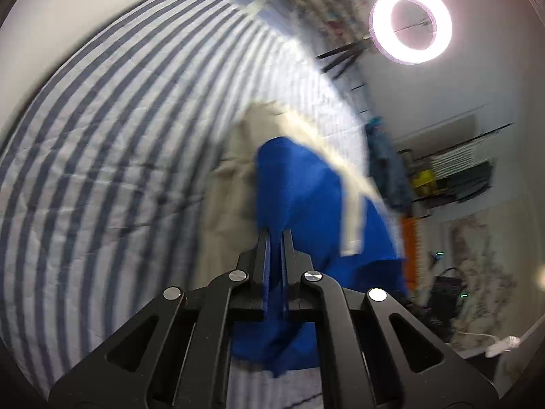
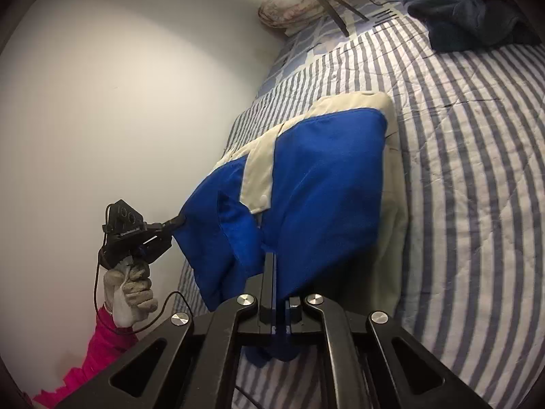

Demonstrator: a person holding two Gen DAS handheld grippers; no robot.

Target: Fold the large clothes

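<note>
- Blue and cream cloth — a large garment (image 2: 320, 184), soft and matte, with a cream strap (image 2: 259, 177) ending in a small snap, lies partly lifted over a cream layer on the bed.
- The bedspread (image 2: 477, 177) is quilted cotton in white and grey-blue stripes, lightly creased.
- The right tongs (image 2: 277, 279), black plastic with silver rivets, are clamped tight on a near fold of the blue cloth; fabric bunches between and under the two fingers.
- The left tongs (image 1: 276, 238) are likewise pinched on the blue cloth, which hangs down below the fingers. In the right view the left tongs (image 2: 177, 221) grip the garment's left corner, held by a gloved hand (image 2: 131, 293) with a pink sleeve (image 2: 102, 341).
- The garment stretches between the two grips, its far part resting on the bed near the left edge, beside a plain white wall (image 2: 119, 102).
- To the right the striped bedspread lies bare — wide room there; a dark blue heap of clothing (image 2: 470, 13) sits at the far right corner.
- A ring lamp (image 1: 412, 24) glows beyond the bed.
</note>
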